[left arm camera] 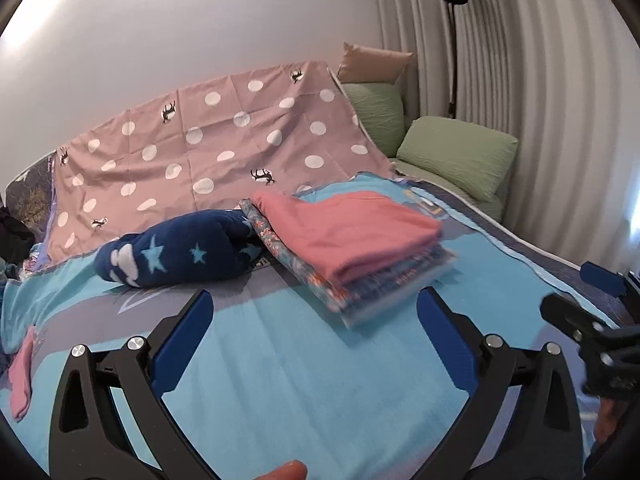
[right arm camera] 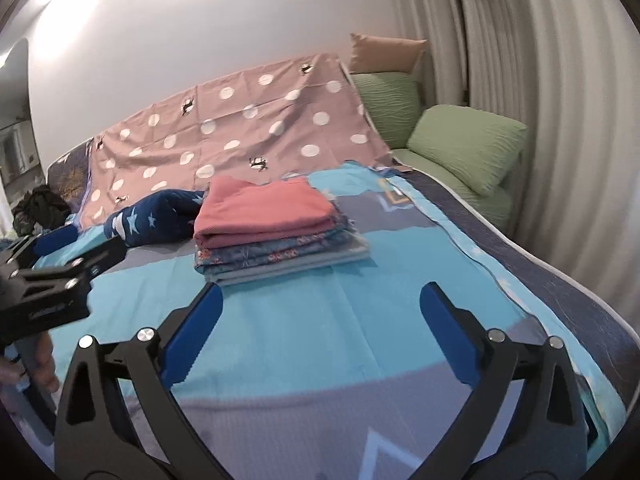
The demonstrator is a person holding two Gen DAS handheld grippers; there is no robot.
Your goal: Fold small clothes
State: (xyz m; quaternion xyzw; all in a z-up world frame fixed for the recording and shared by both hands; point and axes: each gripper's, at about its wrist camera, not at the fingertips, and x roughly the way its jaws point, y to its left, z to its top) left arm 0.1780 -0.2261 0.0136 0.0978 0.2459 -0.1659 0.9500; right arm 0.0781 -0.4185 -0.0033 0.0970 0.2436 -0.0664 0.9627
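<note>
Left tongs (left arm camera: 314, 308) and right tongs (right arm camera: 320, 302) side by side, jaws wide, nothing between.

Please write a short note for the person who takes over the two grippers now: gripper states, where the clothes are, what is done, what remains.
Left gripper: open, empty, above the blue bedsheet.
Right gripper: open, empty.
Done: folded stack on the sheet, pink piece on top.
Left: navy star garment lies bunched beside the stack; small pink item at the sheet's left edge. Both probably need folding.
</note>
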